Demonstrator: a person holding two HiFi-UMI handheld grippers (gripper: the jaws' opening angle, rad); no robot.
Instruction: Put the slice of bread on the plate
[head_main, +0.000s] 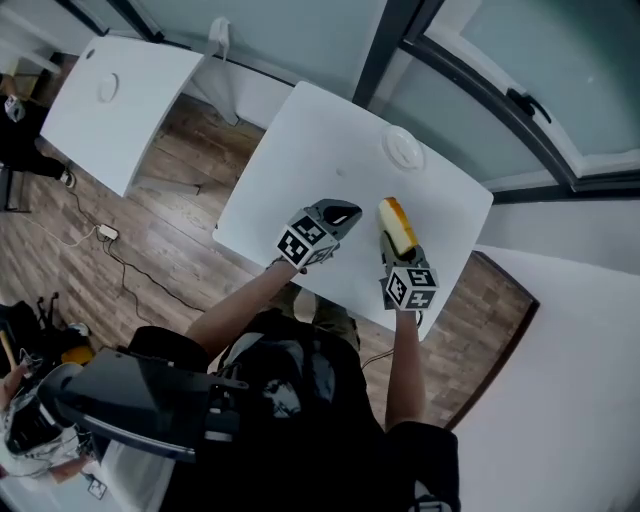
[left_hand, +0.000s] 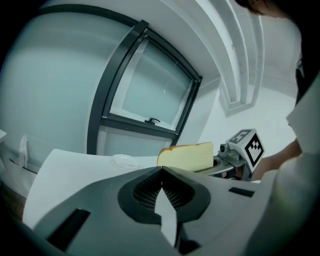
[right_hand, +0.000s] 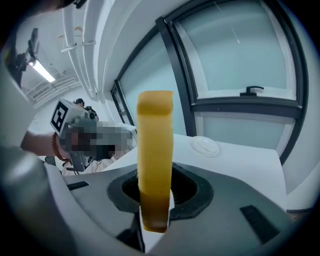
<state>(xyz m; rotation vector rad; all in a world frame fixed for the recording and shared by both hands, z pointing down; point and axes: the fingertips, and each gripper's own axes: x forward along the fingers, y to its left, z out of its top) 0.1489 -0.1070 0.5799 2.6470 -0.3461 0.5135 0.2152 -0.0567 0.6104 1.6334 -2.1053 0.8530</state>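
The right gripper (head_main: 398, 243) has its jaws clamped on the slice of bread (right_hand: 155, 145). They grip it by its lower end. The slice stands upright on edge between the jaws and projects well past their tips. It appears clear of the white table (head_main: 320, 140).

The left gripper (left_hand: 161, 172) has its jaws closed tip to tip, with nothing between them. It hangs just beside the right gripper, on that gripper's left, above the near part of the table.

The plate (head_main: 404, 148) lies ahead of the right jaws, slightly to the right of their line and well apart from the slice. Nothing rests on it.

Task status, as judged from this arrangement:
- Done: the slice is picked up and secured in the right jaws.
- Left: carry the slice forward until it is over the plate, lower it, and open the jaws.
- Note: the slice is held on edge, so it will probably need tipping flat before release.
- The left gripper appears to have no share in the transfer.
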